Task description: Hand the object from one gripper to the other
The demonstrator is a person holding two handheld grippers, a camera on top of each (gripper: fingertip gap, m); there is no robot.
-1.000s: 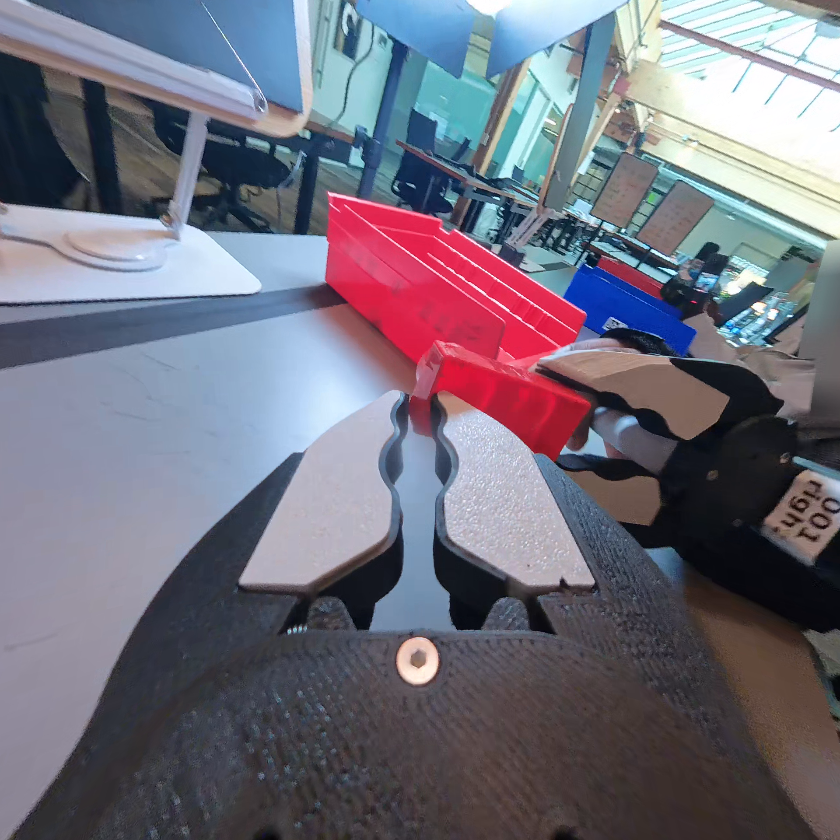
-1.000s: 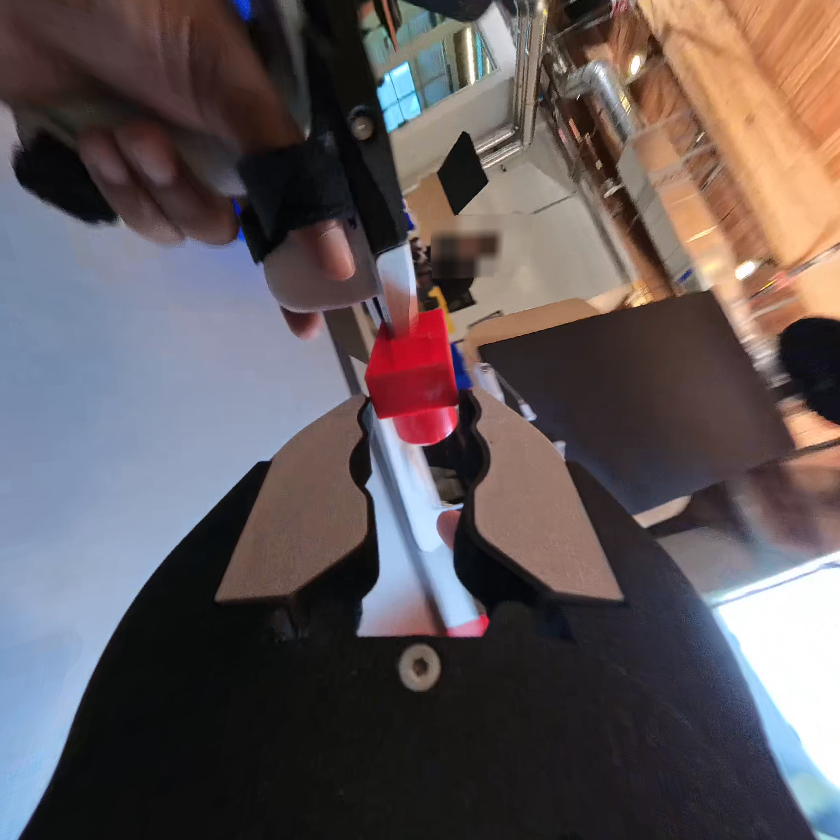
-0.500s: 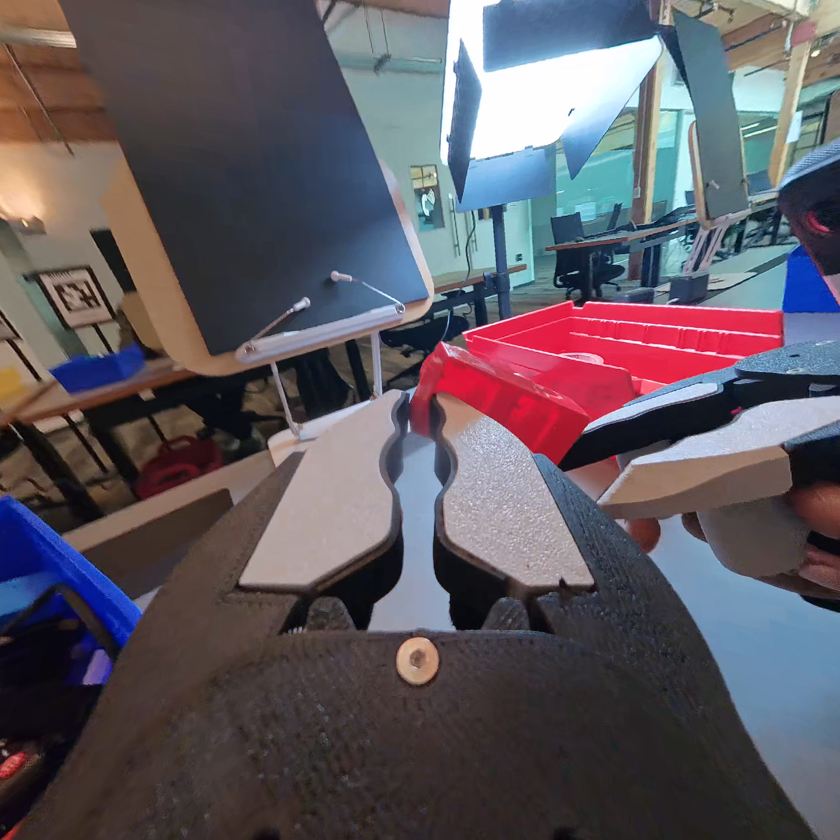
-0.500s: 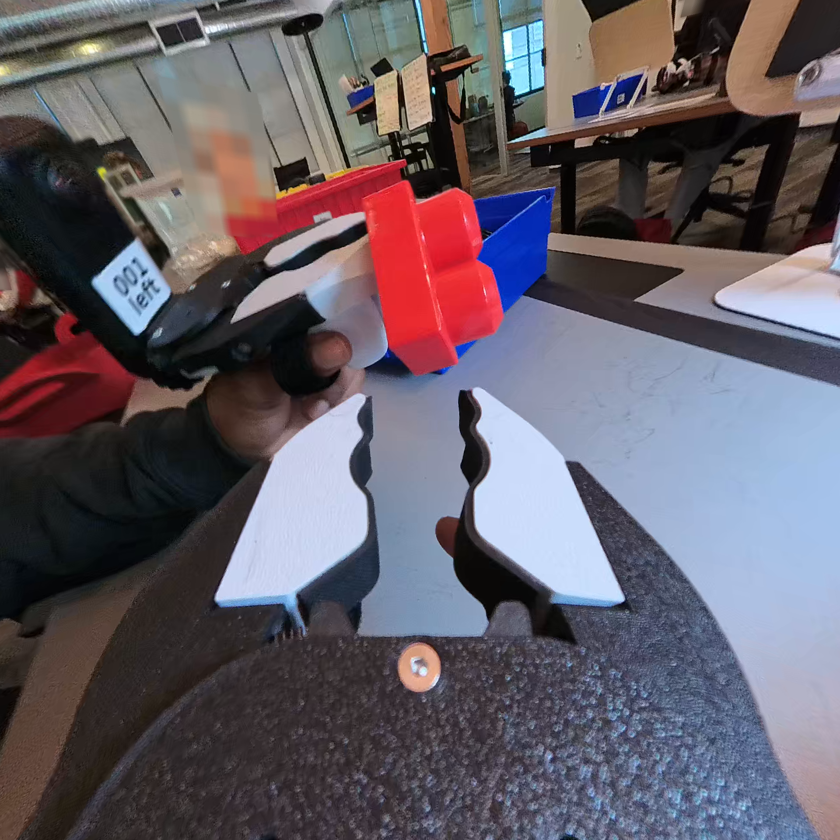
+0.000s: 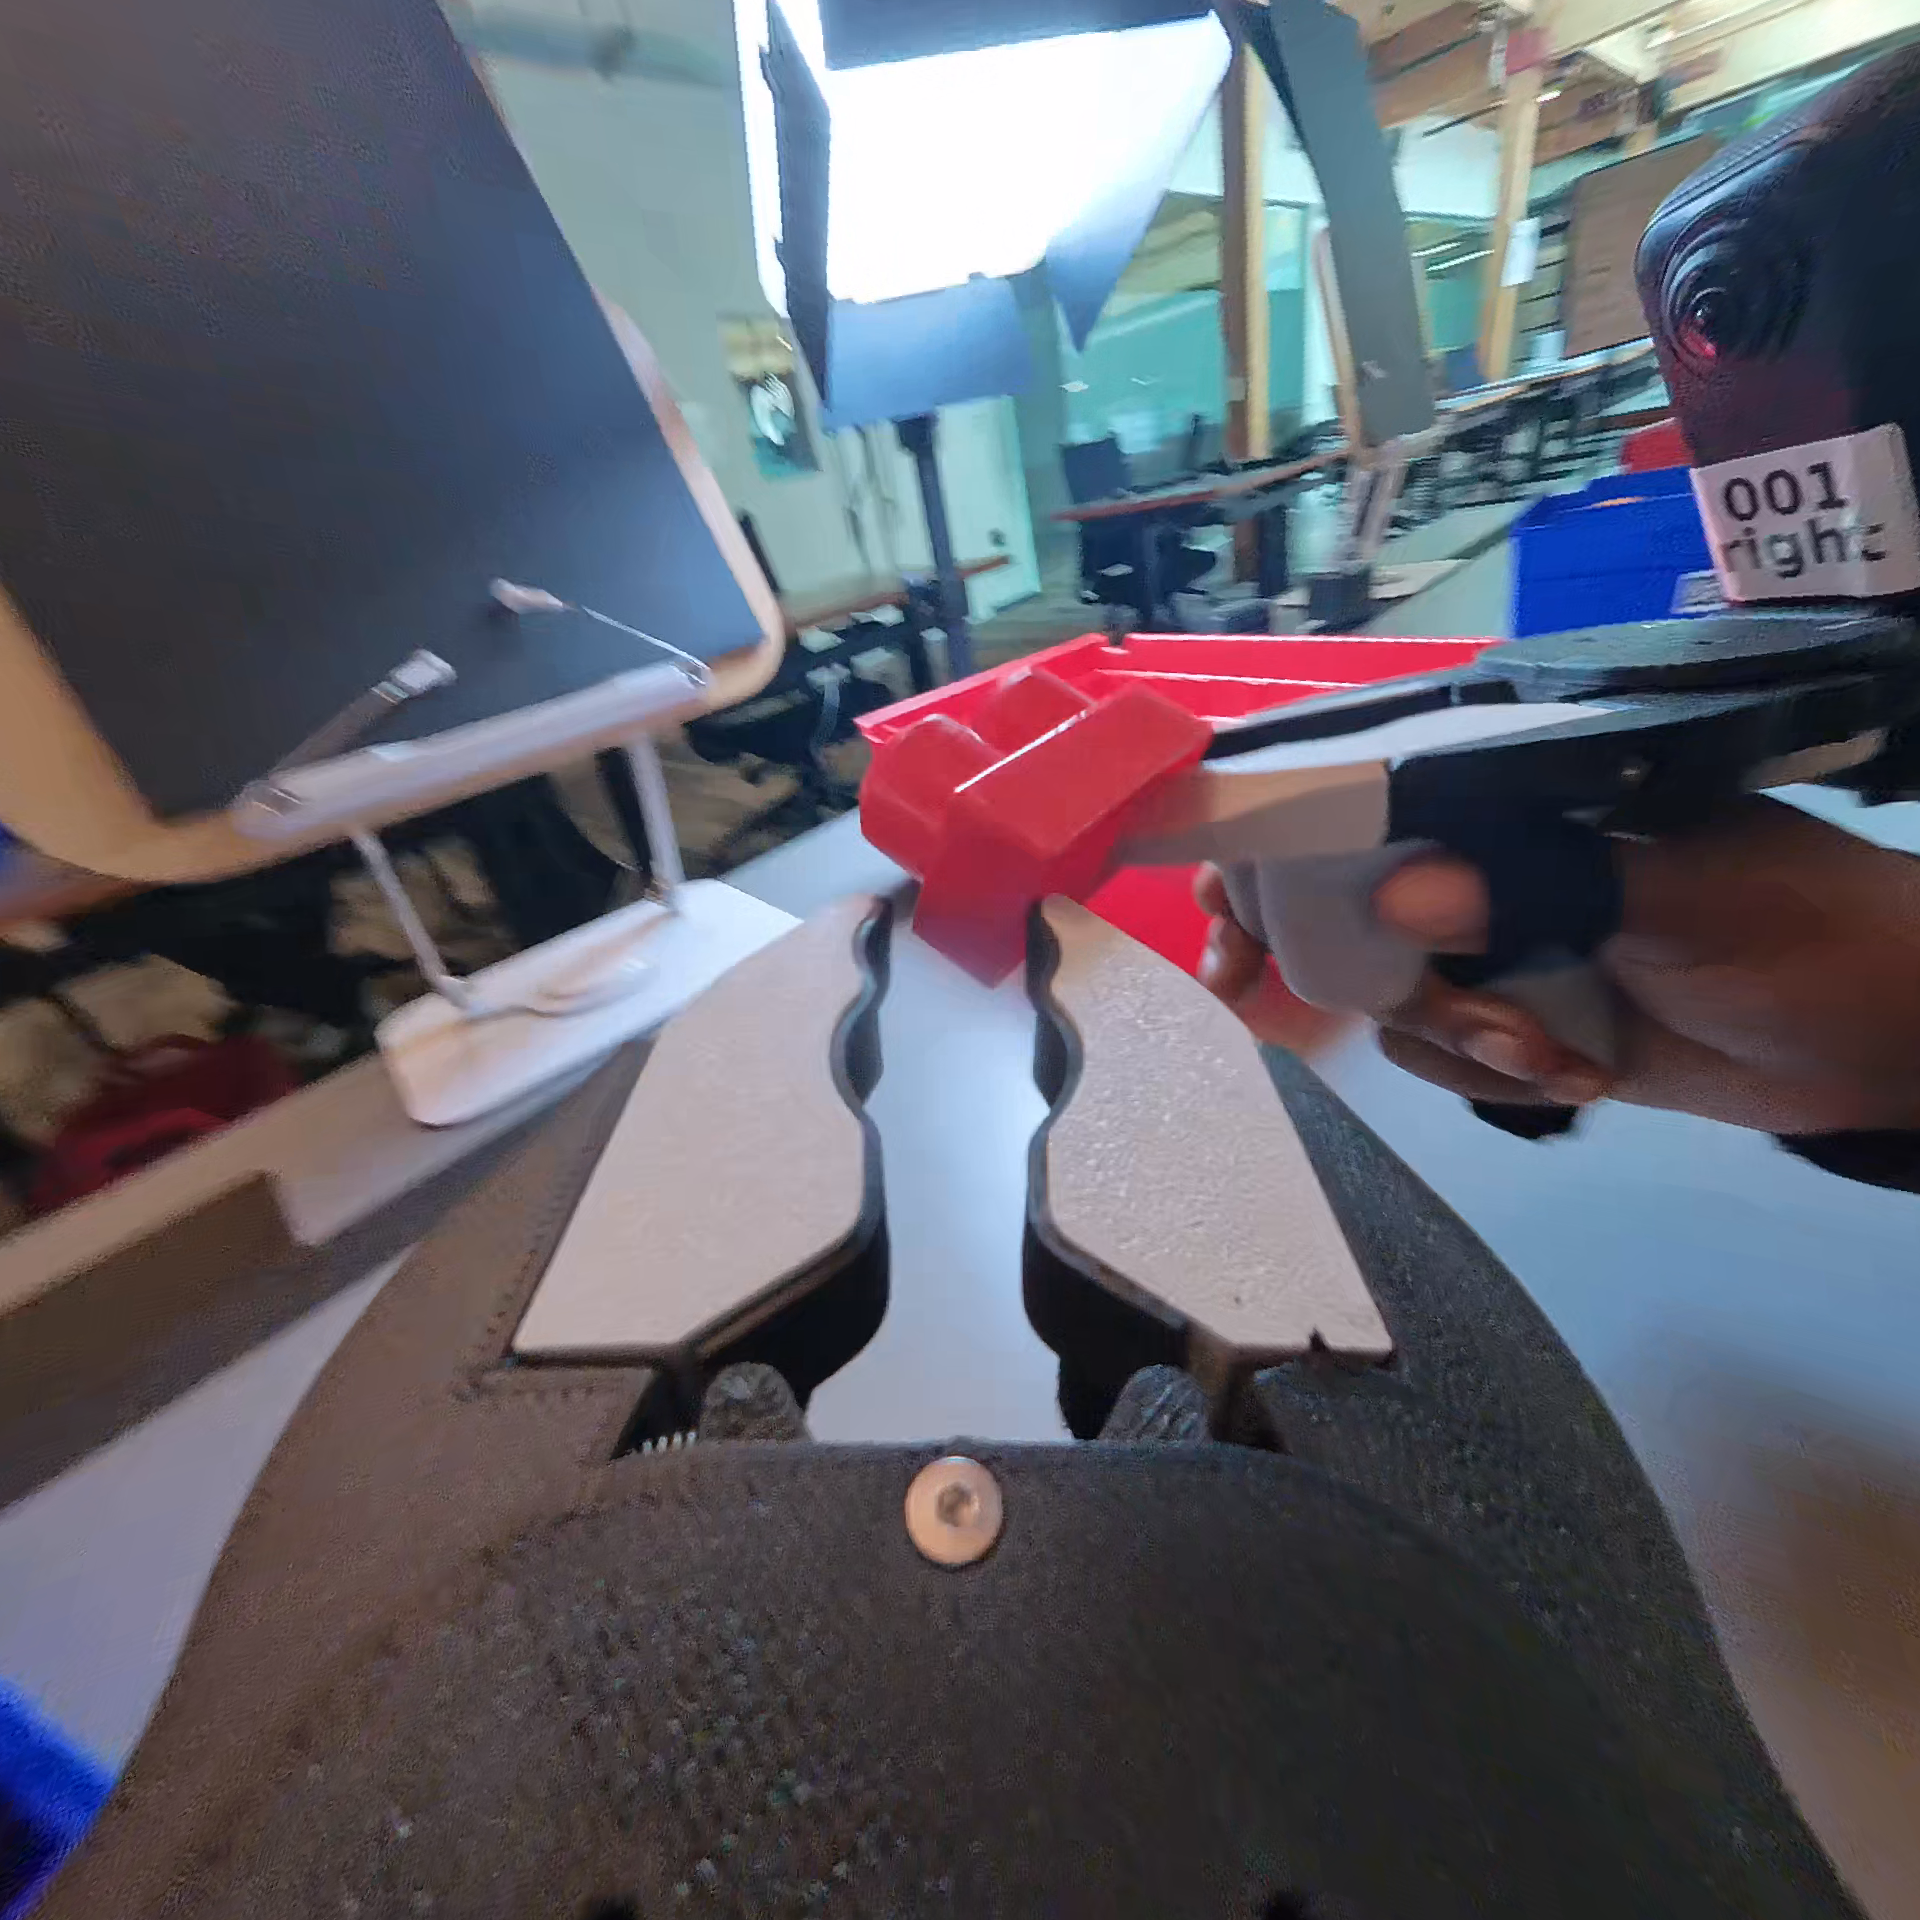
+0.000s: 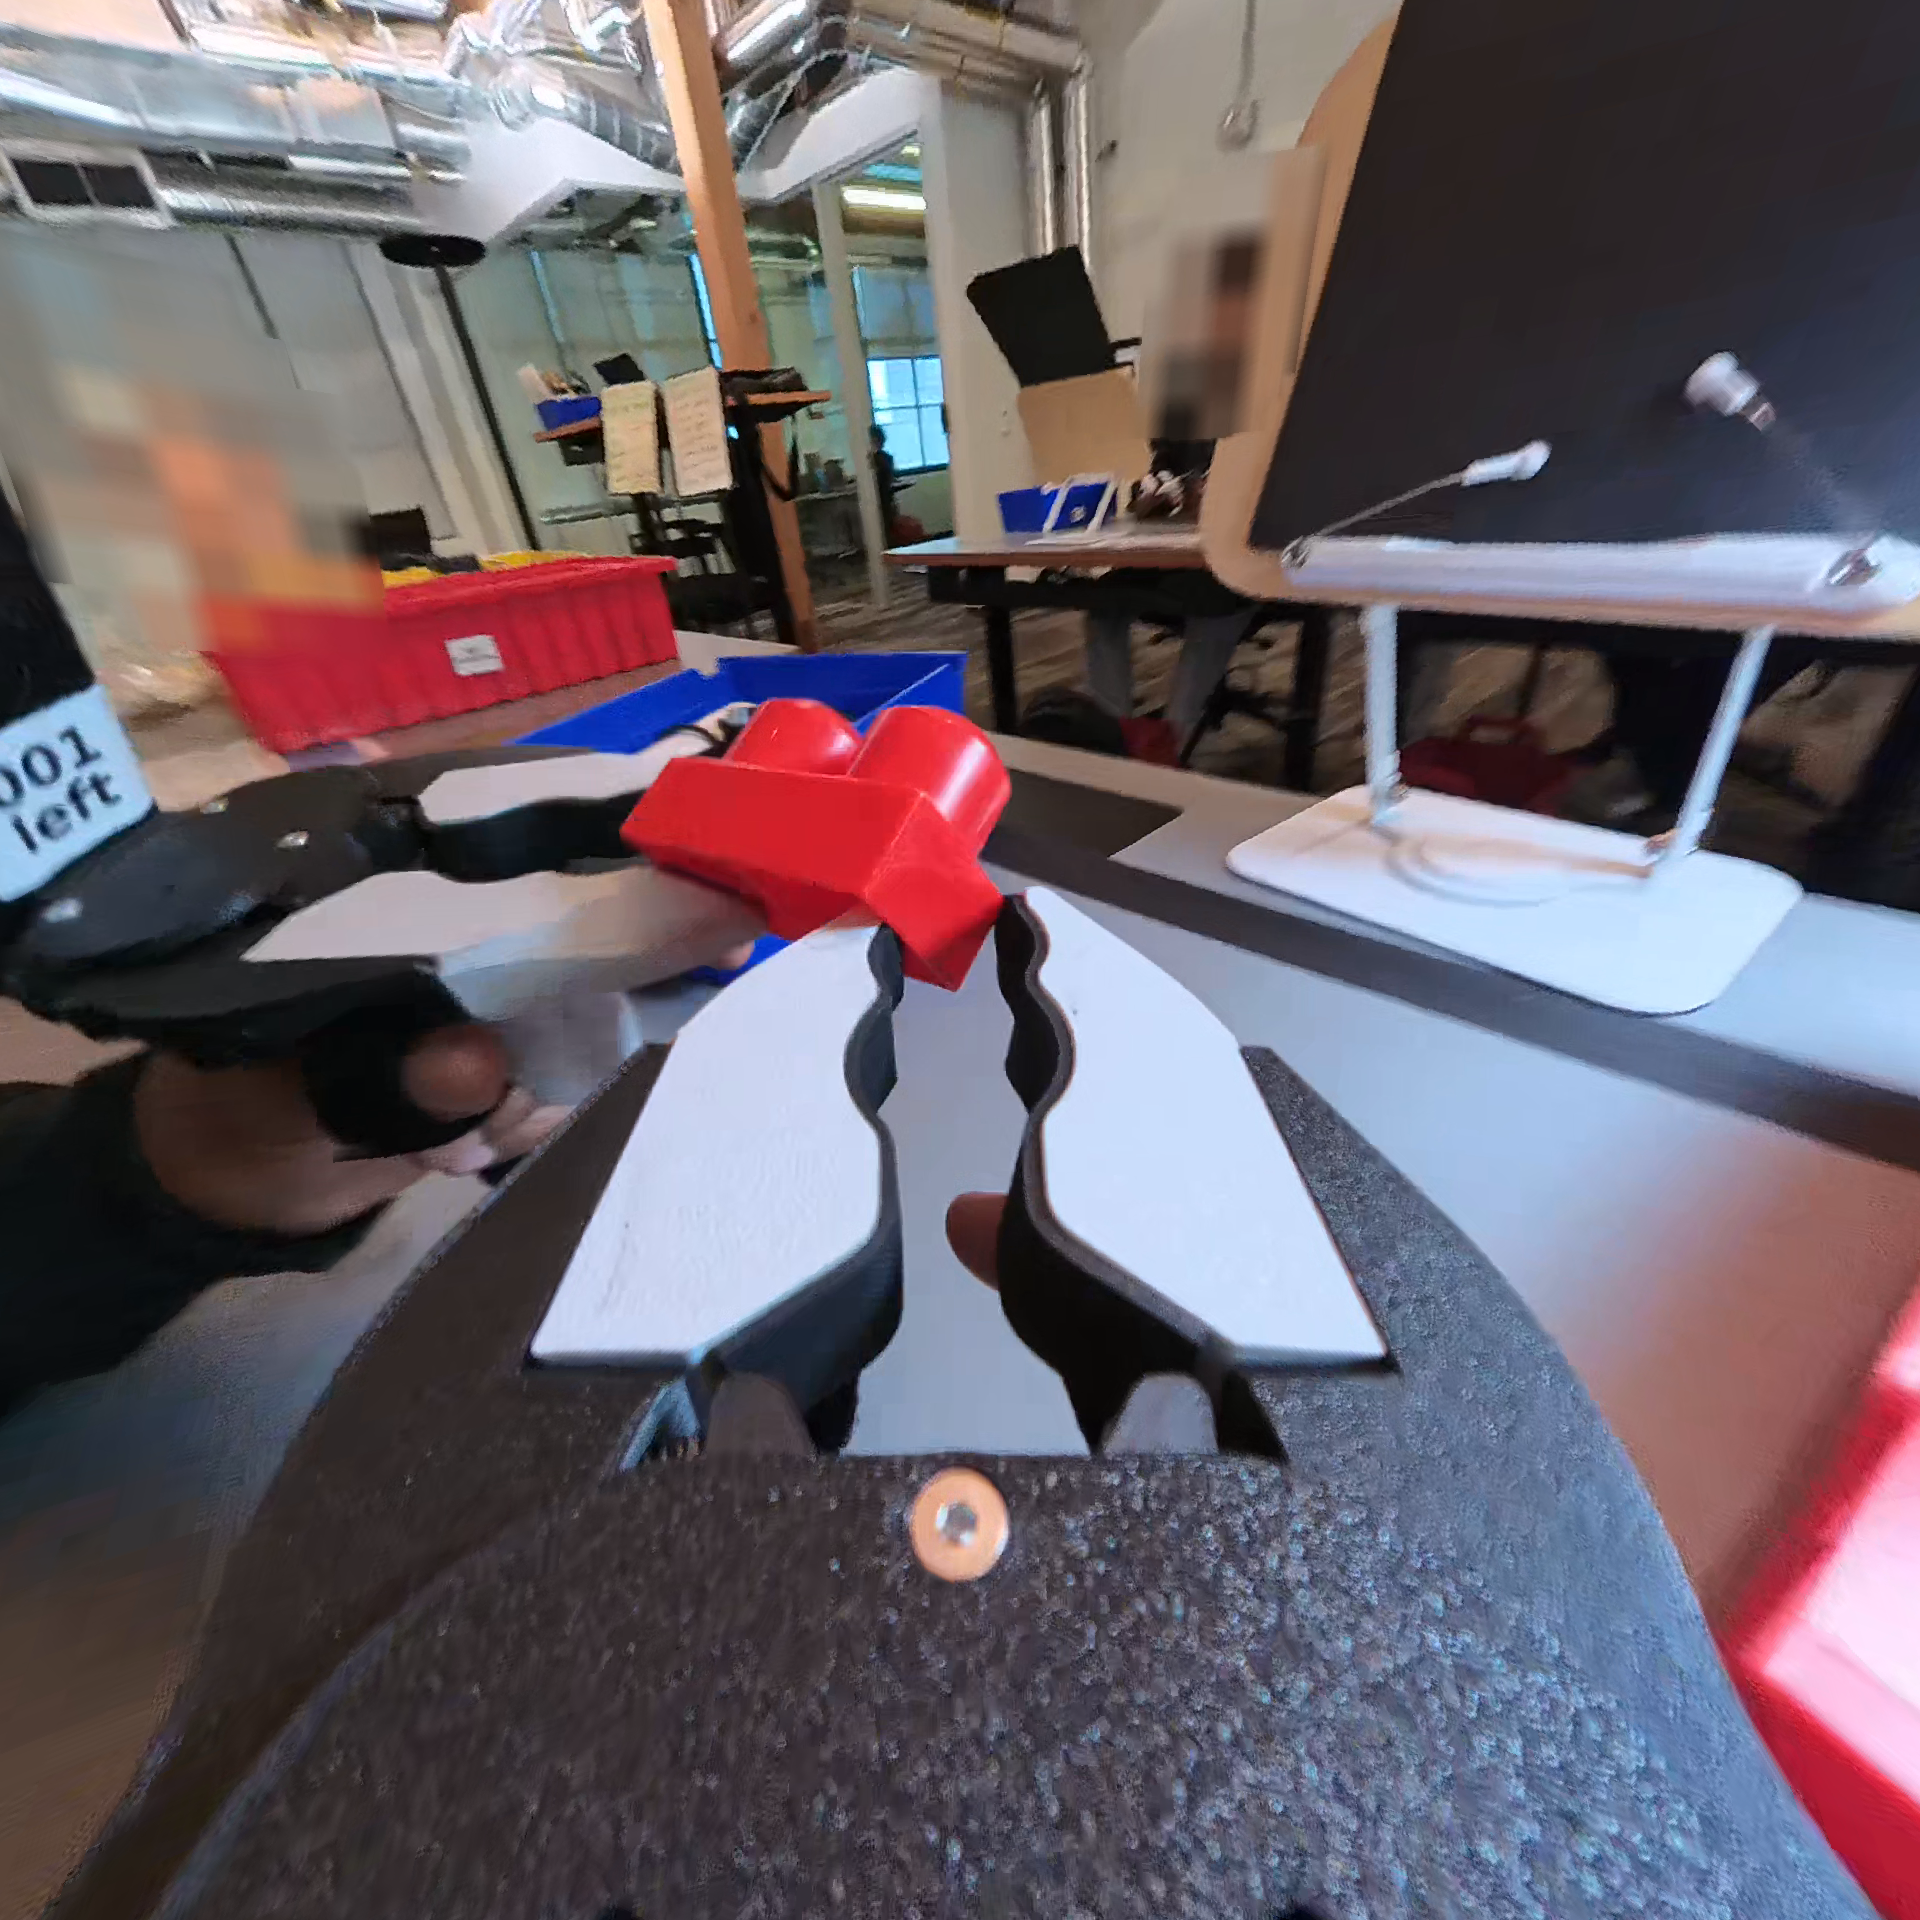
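A red two-stud brick [image 5: 1018,821] hangs in the air above the grey table [image 5: 1558,1299]. My left gripper [image 5: 956,914] is slightly open; the brick's lower corner sits between its tips with a small gap on the left side. The right gripper's fingers [image 5: 1299,810] clamp the brick from the right. In the right wrist view my right gripper [image 6: 940,914] is shut on a corner of the brick [image 6: 821,831]. The left gripper's fingers [image 6: 499,920] reach in from the left around the brick's other end.
A red bin [image 5: 1299,665] stands on the table behind the brick, and a blue bin [image 6: 831,675] farther off. A white stand [image 6: 1507,894] bearing a black board is at the table's far edge. Desks and chairs fill the room beyond. About 5 centimeters separates my left fingertips from my right.
My right gripper has closed in from open onto the brick's corner. My left gripper's fingers have spread apart, and the brick has shifted and turned between its tips.
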